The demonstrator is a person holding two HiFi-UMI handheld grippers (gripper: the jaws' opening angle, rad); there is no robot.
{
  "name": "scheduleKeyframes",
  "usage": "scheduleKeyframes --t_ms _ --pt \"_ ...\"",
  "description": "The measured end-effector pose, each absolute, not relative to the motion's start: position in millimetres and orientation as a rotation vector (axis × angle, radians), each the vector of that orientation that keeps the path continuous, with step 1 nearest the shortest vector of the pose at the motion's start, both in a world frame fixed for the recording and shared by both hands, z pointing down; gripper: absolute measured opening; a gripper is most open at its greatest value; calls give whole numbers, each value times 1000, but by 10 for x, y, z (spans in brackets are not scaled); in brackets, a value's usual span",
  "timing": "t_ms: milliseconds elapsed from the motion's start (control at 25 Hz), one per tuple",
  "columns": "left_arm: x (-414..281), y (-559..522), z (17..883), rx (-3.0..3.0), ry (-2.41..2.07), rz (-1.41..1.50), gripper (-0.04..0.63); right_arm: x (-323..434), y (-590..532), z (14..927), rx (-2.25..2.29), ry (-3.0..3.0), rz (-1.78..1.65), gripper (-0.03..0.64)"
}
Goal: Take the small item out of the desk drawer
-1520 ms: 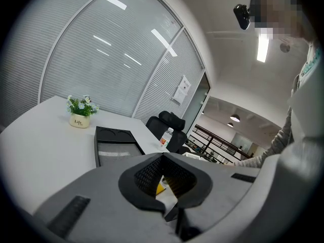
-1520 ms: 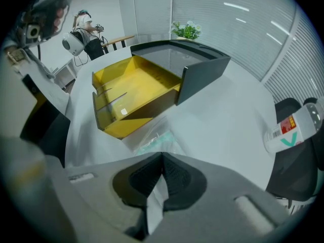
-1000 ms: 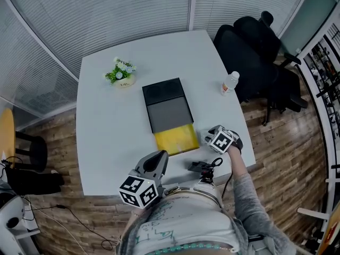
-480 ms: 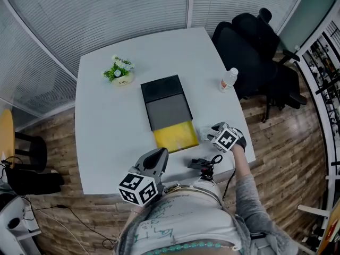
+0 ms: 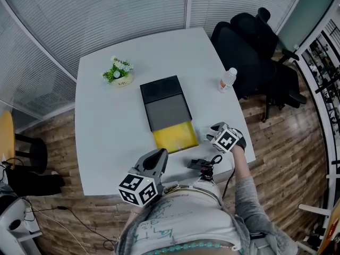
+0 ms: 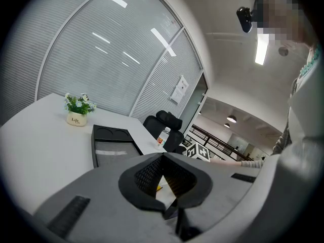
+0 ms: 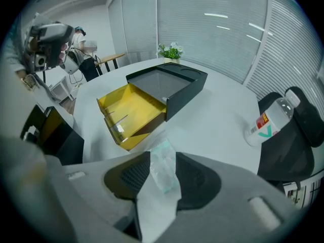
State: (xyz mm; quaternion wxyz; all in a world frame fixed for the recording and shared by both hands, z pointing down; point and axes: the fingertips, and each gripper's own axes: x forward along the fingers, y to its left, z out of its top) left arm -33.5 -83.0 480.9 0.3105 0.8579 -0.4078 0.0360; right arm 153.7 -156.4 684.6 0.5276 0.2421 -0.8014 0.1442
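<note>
Head view: the yellow drawer [image 5: 175, 137] is pulled out of the black box [image 5: 164, 102] on the white worktop [image 5: 106, 142], the right hand-held gripper [image 5: 212, 135] sits just beside it, and the left hand-held gripper [image 5: 158, 155] hangs back by the person's body. Left gripper view: its jaws are pinched together on nothing. Right gripper view shows what the others miss: a small clear packet [image 7: 164, 178] lies on the worktop, out of the drawer, between jaws that have just been opening and let go, its long side running along them, so lifting straight away looks like the next move.
</note>
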Motion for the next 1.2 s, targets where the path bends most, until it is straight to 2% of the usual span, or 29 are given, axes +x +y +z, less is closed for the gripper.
scheduleKeyframes --t_ms 520,760,840,1200 --pt "-347 -805 4811 2259 -1083 97 -3 1351 -1434 6661 561 -1971 308 143" --pt "-387 -821 4816 2253 -1095 90 -3 1310 -1472 6480 592 -2013 215 58" --pt "-413 -821 4815 2248 -1104 86 -3 1280 -1468 6394 595 -2037 187 3" --pt "-426 -801 4800 2255 -1100 85 -3 1136 -1381 6101 623 -2097 144 3"
